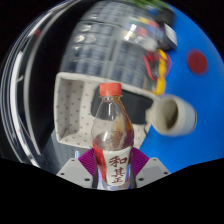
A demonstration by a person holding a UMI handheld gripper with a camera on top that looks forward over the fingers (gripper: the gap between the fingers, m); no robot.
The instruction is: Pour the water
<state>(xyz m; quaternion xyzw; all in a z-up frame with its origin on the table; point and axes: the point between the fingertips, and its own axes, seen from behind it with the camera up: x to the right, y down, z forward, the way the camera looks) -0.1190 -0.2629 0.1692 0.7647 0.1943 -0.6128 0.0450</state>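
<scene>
Gripper [113,172] closed on the bottle [112,135], held upright between the pads at label height.

Your largest reference is the blue desk [196,92], which carries everything beyond the fingers. Next in size is the white perforated rack [73,105], standing directly behind the bottle, with a clear ribbed container [113,45] further back. The white cup [178,117] sits to the right of the bottle, near but apart from it, with its opening facing the gripper; treat it as the probable pour target. The bottle is clear plastic with an orange cap [111,90] in place and brownish liquid filling most of it. Expect moderate weight, smooth walls that yield under pressure, and a slippery label wrap. Both pads [91,162] press on the labelled lower body; judge this the stiffest zone and keep hold there.
</scene>
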